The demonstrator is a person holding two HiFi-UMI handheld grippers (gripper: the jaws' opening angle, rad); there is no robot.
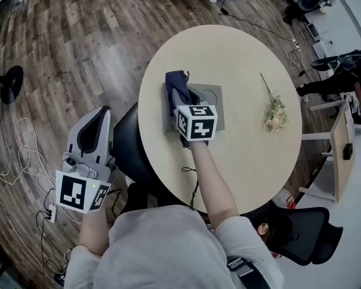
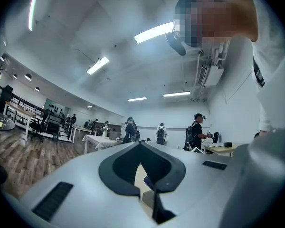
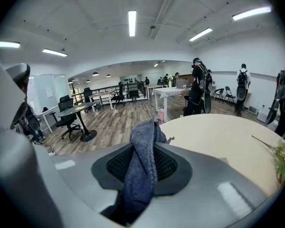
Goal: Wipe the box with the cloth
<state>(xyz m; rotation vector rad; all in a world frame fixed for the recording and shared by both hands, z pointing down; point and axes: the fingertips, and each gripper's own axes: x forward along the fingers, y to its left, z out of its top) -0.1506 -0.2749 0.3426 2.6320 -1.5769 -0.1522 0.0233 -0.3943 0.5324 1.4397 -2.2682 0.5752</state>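
Observation:
A flat grey box (image 1: 209, 103) lies on the round beige table (image 1: 240, 59). A dark blue cloth (image 1: 176, 88) is draped on the box's left part, and my right gripper (image 1: 182, 104) is shut on it, low over the box. In the right gripper view the cloth (image 3: 141, 167) hangs bunched between the jaws and sticks out past the right gripper (image 3: 150, 136). My left gripper (image 1: 98, 120) is held off the table to the left, over the floor. Its jaws meet in the left gripper view with nothing between them, at the left gripper (image 2: 141, 145).
A dried flower sprig (image 1: 274, 112) lies on the table's right side. A black chair (image 1: 131, 146) stands at the table's near-left edge, another office chair (image 1: 304, 236) at lower right. Cables (image 1: 24, 161) trail on the wooden floor. Several people (image 2: 198, 129) stand far off.

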